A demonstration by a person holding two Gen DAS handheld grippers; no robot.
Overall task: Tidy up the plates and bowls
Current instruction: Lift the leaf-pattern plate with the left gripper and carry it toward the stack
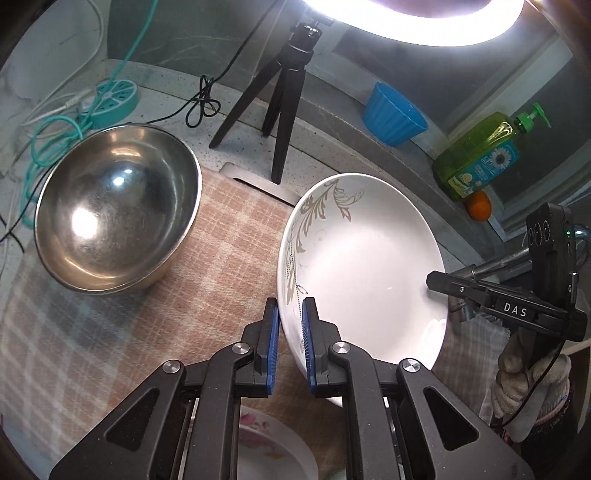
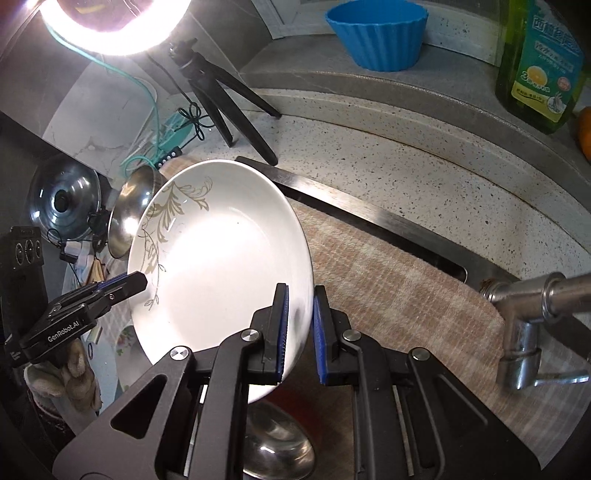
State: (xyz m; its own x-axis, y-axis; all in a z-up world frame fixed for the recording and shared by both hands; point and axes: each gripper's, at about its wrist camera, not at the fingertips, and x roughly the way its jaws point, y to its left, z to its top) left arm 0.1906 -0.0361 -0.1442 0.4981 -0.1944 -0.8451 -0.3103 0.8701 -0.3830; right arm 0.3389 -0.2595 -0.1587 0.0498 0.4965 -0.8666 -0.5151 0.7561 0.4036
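A white plate (image 1: 365, 269) with a grey-gold leaf pattern hangs tilted above the checked cloth (image 1: 147, 295), held from both sides. My left gripper (image 1: 290, 314) is shut on its near-left rim. My right gripper (image 2: 300, 306) is shut on the opposite rim, and it shows in the left wrist view at the plate's right edge (image 1: 432, 282). In the right wrist view the same plate (image 2: 221, 266) fills the middle. A steel bowl (image 1: 118, 210) stands on the cloth to the left. A floral plate (image 1: 273, 450) and a second steel bowl (image 2: 277, 443) lie below the grippers.
A black tripod (image 1: 284, 92) with a ring light (image 1: 413, 22) stands behind the cloth. A blue ribbed cup (image 1: 393, 114), a green soap bottle (image 1: 484, 155) and an orange (image 1: 479, 206) sit on the ledge. A steel tap (image 2: 532, 321) juts in at right; cables and a teal socket hub (image 1: 114, 101) lie at left.
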